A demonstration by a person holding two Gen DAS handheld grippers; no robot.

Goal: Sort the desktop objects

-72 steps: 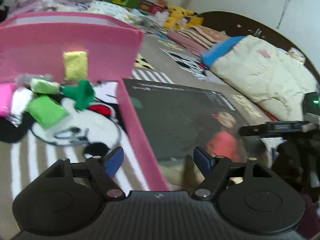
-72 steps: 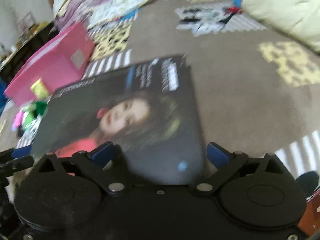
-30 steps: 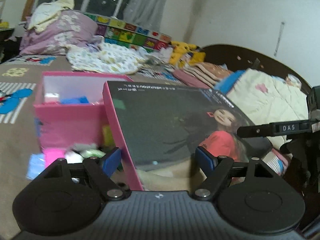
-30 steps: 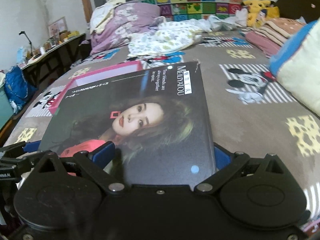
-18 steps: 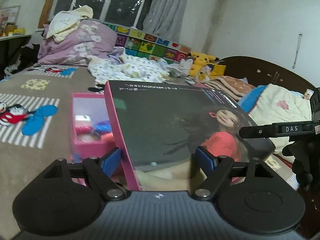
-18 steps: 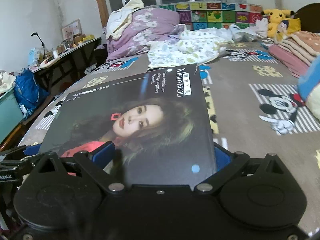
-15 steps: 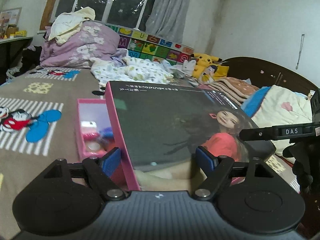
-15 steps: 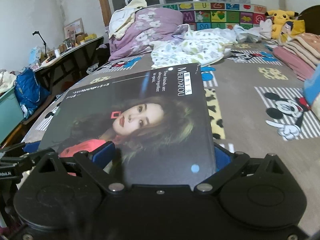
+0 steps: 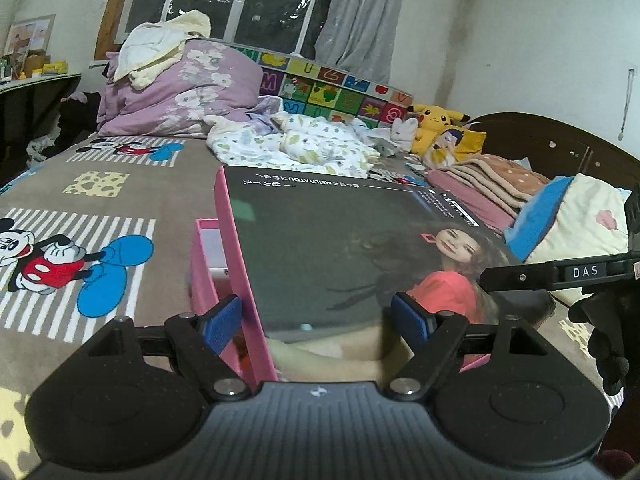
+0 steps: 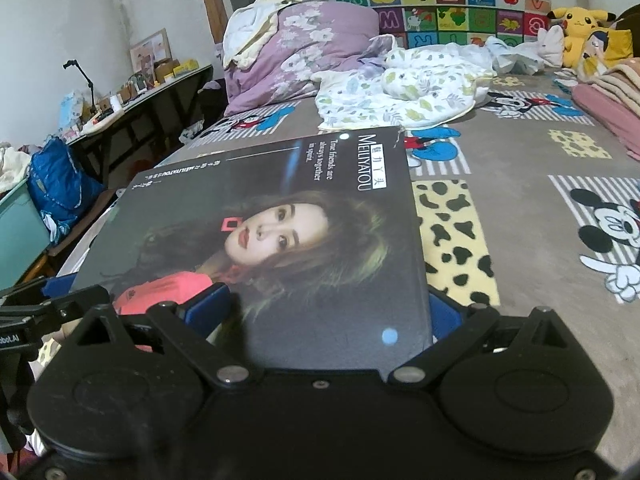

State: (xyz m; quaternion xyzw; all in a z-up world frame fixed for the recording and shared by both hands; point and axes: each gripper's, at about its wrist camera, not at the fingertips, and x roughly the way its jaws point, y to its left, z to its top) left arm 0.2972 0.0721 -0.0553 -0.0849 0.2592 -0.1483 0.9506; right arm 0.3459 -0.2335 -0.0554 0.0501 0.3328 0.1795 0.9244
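A dark box lid with pink sides and a woman's portrait (image 9: 340, 248) is held up level over the bed by both grippers. My left gripper (image 9: 318, 320) is shut on its near corner, blue pads against its sides. My right gripper (image 10: 324, 312) is shut on the other near corner of the same lid (image 10: 288, 240). Below the lid in the left wrist view, the open pink box (image 9: 204, 248) sits on the bedspread, mostly hidden by the lid. The right gripper's arm shows at the right edge of the left wrist view.
A brown Mickey Mouse bedspread (image 9: 100, 200) lies below. A purple duvet pile (image 9: 172, 96), a floral blanket (image 10: 404, 84), plush toys (image 9: 444, 128) and folded blankets (image 9: 480, 176) lie at the far end. A cluttered desk (image 10: 132, 92) and a blue bag (image 10: 60, 184) stand left.
Both grippers have lifted the lid off the bedspread and carried it over the pink box. The loose clay pieces seen beside the box are out of view now.
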